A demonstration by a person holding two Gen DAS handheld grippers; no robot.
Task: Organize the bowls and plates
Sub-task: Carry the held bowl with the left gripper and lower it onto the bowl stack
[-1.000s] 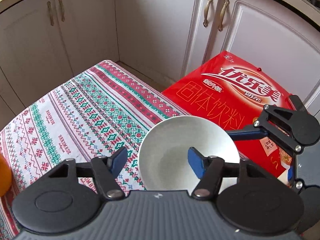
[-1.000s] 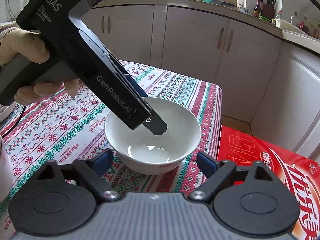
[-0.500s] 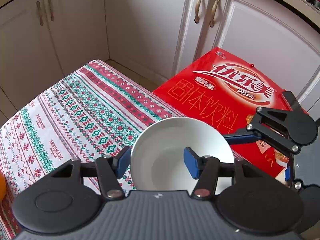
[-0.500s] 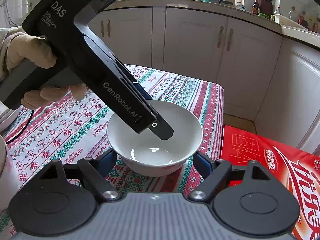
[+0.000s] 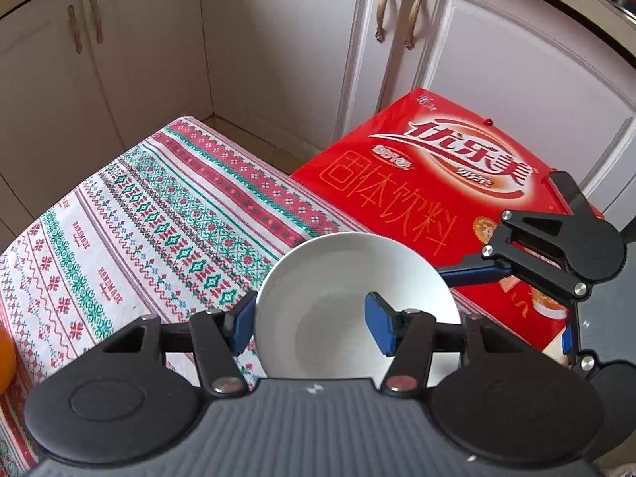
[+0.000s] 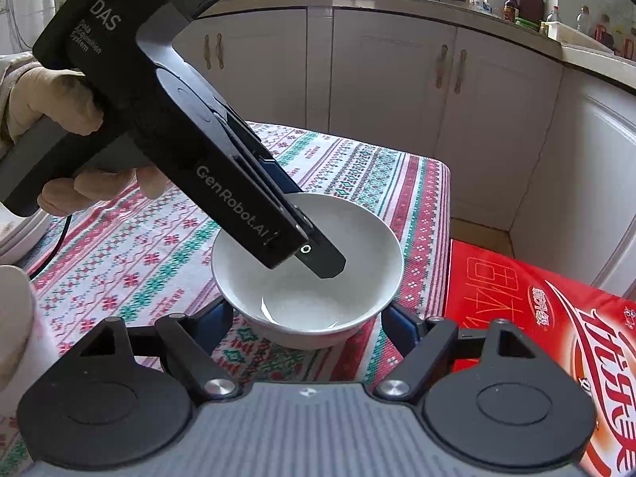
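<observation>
Left wrist view: the white bowl (image 5: 353, 306) is seen from above, close to the table (image 5: 131, 234) edge, with the left claw (image 5: 312, 324) lowered over its near-left rim. One blue pad (image 5: 240, 328) is set just outside the rim and the other pad (image 5: 379, 328) inside the bowl, so the wall is straddled; whether it is pinched cannot be told. Compared with a second ago, the bowl has been drawn closer between the pads, and the outer pad has been brought up to the rim.

In the right wrist view, the right claw (image 6: 308, 324) is spread wide, released, with a pad (image 6: 216, 318) just beside each flank of the bowl (image 6: 306, 270) near its foot. The gap on both sides has been narrowed since the earlier frame. The left claw's finger (image 6: 322, 258) is seen dipped into the bowl, held by a gloved hand (image 6: 59, 119).

The bowl is placed near the table's corner, with little cloth left between it and the edge. Beyond that edge the red carton (image 5: 433, 183) is lying lower, beside the bowl's far side. Cabinet doors (image 6: 389, 95) are well apart from the bowl. Open patterned cloth is stretched away from the bowl on its left, where an orange thing (image 5: 6, 361) is cut off by the frame.
</observation>
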